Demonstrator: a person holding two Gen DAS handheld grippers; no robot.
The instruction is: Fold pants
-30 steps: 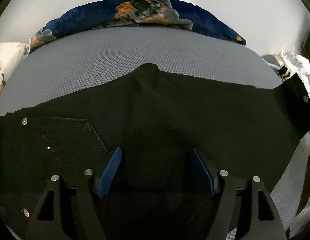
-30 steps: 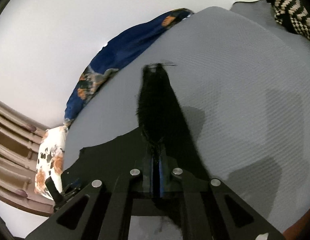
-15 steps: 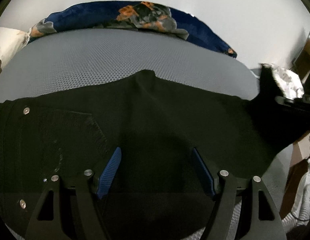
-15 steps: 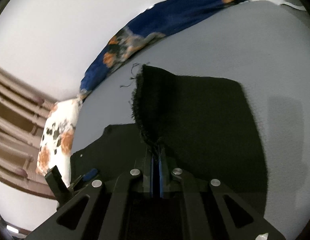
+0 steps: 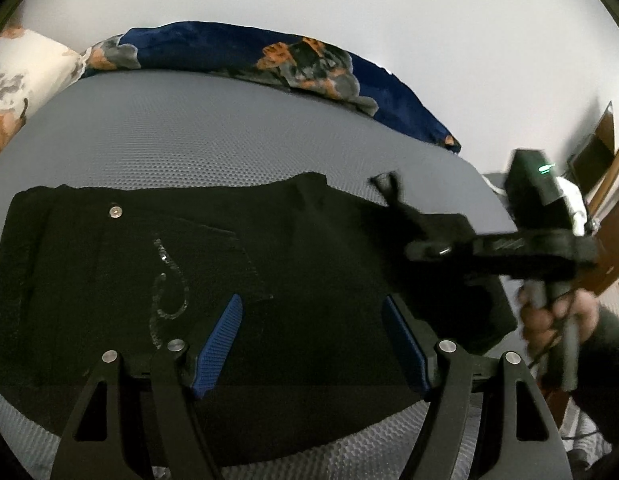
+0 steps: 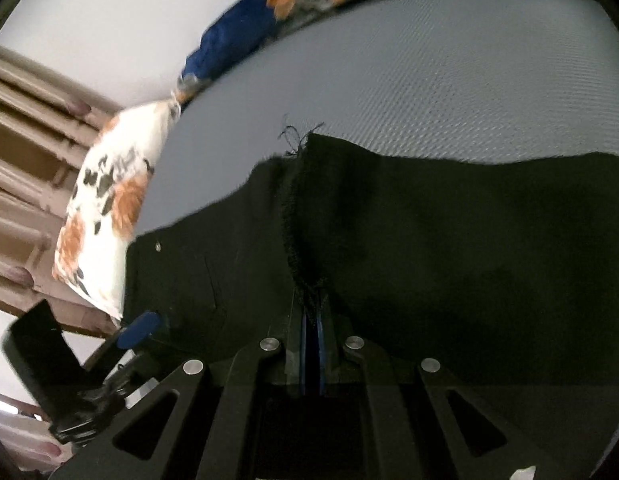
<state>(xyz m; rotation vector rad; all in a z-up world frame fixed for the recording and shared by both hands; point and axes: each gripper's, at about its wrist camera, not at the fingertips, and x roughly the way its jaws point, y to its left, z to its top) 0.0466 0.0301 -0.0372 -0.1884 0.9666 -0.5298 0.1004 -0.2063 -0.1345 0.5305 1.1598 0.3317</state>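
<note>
Black pants lie on a grey mesh mattress, waist end at the left with a rear pocket and rivets showing. My left gripper is open, its blue pads just above the seat of the pants, holding nothing. My right gripper is shut on the frayed leg hem of the pants and holds the leg folded over toward the waist. The right gripper also shows in the left wrist view, with a hand on its handle. The left gripper shows in the right wrist view.
A navy floral blanket lies along the mattress's far edge by a white wall. A white and orange floral pillow sits by a wooden headboard. Wooden furniture stands past the mattress's right edge.
My right gripper has carried the leg hem leftward over the pants toward the waist. It has come into the left wrist view. The left gripper stayed open over the seat.
</note>
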